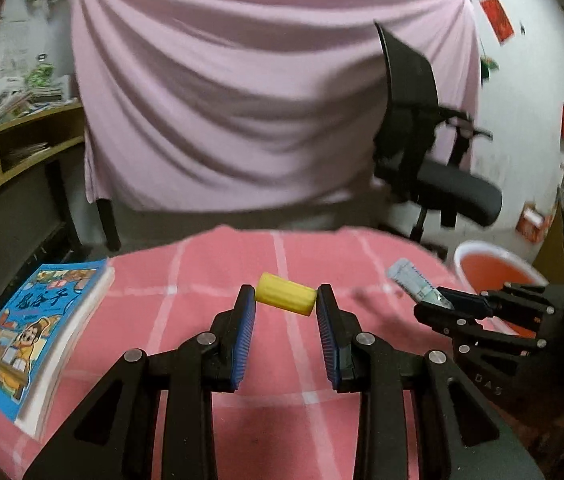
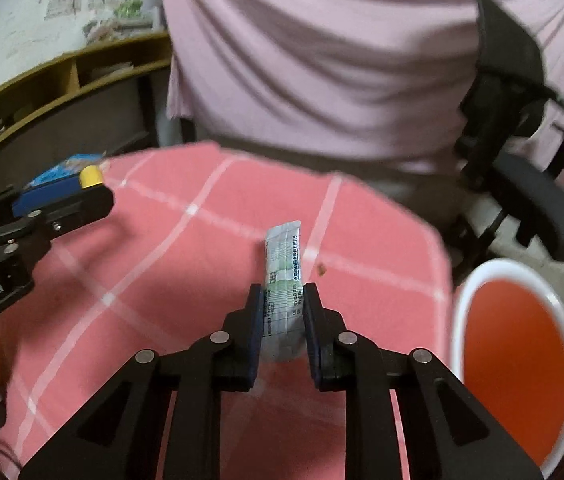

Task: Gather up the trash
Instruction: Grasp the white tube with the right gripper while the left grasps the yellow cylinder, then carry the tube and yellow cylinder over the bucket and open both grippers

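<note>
My left gripper point(image 1: 286, 300) is shut on a ribbed yellow cylinder point(image 1: 285, 298), held at the fingertips above the pink checked tablecloth point(image 1: 185, 280). My right gripper point(image 2: 282, 298) is shut on a white and green printed wrapper point(image 2: 284, 276) that sticks out forward between the pads. In the left wrist view the right gripper point(image 1: 448, 300) and its wrapper point(image 1: 412, 280) are at the right. In the right wrist view the left gripper point(image 2: 93, 188) with the yellow piece point(image 2: 90, 176) is at the left. An orange bin with a white rim point(image 2: 518, 344) stands beside the table at the right, also in the left wrist view point(image 1: 498, 270).
A blue children's book point(image 1: 29, 332) lies at the table's left edge. A black office chair point(image 1: 434, 160) stands behind the table at the right, in front of a pink draped sheet point(image 1: 241, 100). A wooden shelf point(image 1: 9, 144) is at the left. A small brown crumb point(image 2: 322, 268) lies on the cloth.
</note>
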A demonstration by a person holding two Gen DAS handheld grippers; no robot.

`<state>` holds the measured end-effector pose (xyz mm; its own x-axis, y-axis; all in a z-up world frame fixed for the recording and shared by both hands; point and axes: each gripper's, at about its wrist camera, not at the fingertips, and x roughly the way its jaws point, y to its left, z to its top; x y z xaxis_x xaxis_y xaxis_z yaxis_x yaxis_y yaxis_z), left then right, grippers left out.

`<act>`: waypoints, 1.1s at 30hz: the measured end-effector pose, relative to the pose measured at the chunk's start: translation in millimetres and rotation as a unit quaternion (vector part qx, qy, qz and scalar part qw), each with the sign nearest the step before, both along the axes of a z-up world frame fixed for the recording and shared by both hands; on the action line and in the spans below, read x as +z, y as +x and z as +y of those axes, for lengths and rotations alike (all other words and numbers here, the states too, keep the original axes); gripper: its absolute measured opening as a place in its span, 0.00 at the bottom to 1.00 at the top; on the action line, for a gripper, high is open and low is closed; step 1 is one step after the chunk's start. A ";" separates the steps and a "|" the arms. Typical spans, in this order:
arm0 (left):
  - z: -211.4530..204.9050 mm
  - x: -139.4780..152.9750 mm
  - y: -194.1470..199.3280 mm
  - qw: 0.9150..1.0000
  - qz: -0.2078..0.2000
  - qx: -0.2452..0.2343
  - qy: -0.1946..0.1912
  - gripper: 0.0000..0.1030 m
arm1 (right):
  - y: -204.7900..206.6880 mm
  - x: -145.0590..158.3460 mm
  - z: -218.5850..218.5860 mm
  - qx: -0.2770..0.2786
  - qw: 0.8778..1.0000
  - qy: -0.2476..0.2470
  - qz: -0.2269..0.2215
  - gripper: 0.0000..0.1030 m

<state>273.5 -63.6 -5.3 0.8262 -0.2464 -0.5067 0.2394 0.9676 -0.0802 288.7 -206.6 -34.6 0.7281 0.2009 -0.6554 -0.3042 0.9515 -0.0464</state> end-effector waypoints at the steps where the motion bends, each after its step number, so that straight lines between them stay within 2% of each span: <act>1: 1.3 1.9 -3.3 1.000 -0.004 0.003 -0.008 0.26 | -5.1 4.6 -3.8 -0.011 1.000 0.005 -0.020 0.17; 5: 8.0 13.5 -23.4 0.999 -0.028 0.024 -0.036 0.26 | -22.8 20.5 -28.0 -0.036 0.993 0.070 -0.088 0.17; 6: 7.7 16.9 -27.6 0.998 -0.035 0.030 -0.040 0.26 | -29.4 24.6 -37.8 -0.039 0.988 0.103 -0.110 0.17; 10: 3.2 30.0 -47.3 0.996 -0.067 0.039 -0.047 0.26 | -45.0 34.3 -60.6 -0.035 0.969 0.178 -0.167 0.17; 14: -17.5 47.1 -58.0 0.994 -0.098 0.034 -0.036 0.26 | -60.0 43.3 -76.4 -0.046 0.951 0.219 -0.216 0.17; 18: -43.5 64.3 -58.8 0.994 -0.109 0.008 -0.023 0.26 | -71.5 49.4 -97.3 -0.077 0.932 0.249 -0.253 0.17; 23: -80.7 75.7 -53.9 0.992 -0.121 -0.031 -0.001 0.26 | -80.6 50.8 -136.8 -0.127 0.910 0.284 -0.275 0.17; 27: -114.6 78.2 -51.2 0.990 -0.125 -0.060 0.011 0.26 | -86.7 46.9 -169.8 -0.181 0.895 0.293 -0.283 0.18; 33: -162.5 72.6 -48.3 0.987 -0.117 -0.104 0.024 0.26 | -88.4 35.9 -207.0 -0.253 0.879 0.308 -0.262 0.18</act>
<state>225.2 -226.1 67.2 0.8559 -0.4039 -0.3230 0.4405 0.8966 0.0458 200.4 -413.6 1.3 0.9958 -0.0360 -0.0844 0.0746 0.8525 0.5173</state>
